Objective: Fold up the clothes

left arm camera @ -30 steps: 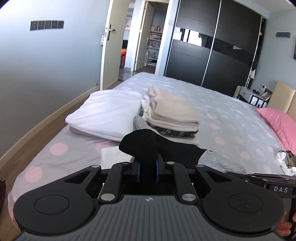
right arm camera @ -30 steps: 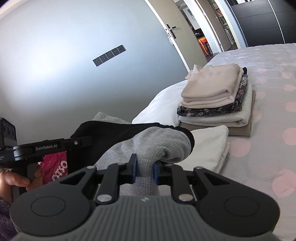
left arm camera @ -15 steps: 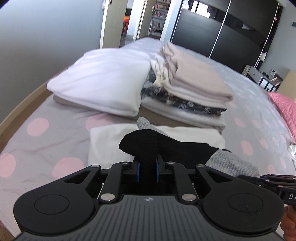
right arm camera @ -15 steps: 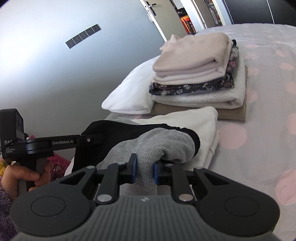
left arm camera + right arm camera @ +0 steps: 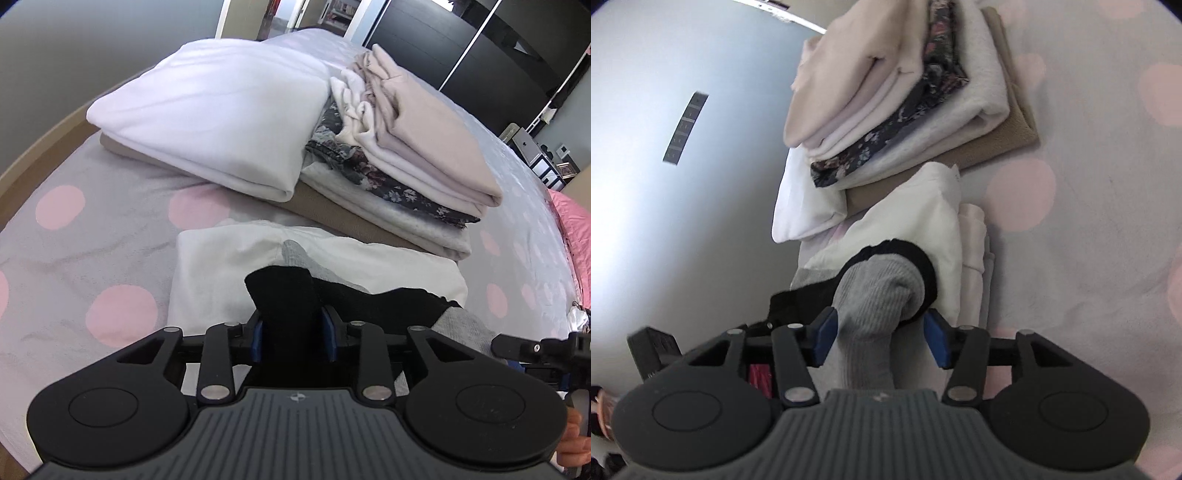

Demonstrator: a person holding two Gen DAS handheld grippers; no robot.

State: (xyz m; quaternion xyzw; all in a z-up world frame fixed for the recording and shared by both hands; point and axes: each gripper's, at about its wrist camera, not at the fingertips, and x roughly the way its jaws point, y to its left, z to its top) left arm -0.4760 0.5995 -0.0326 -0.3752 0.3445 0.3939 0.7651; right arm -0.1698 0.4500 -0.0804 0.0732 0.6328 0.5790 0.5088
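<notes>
**Sock pair held over folded white garment on the bed**

Left wrist view: the left gripper (image 5: 294,334) is clamped on the black end of a grey-and-black sock pair (image 5: 373,295), its blue-padded fingers (image 5: 257,336) pressed against the fabric on both sides. The socks stretch to the right above a folded white garment (image 5: 221,266) lying on the grey bedspread (image 5: 92,229) with pink dots. Just behind it sits a stack of folded clothes (image 5: 406,177), beige on top, a dark floral piece in the middle. A folded white sheet (image 5: 221,122) lies to the left of the stack, touching it. A pink pillow (image 5: 572,221) shows at the far right edge.

Right wrist view: the right gripper (image 5: 881,332) has its jaws spread apart, with the grey ribbed end of the socks (image 5: 879,295) lying loose between the fingers. The socks rest on the white garment (image 5: 923,206), and the stack (image 5: 886,92) lies beyond it. The other gripper's black body (image 5: 653,350) appears at lower left.
</notes>
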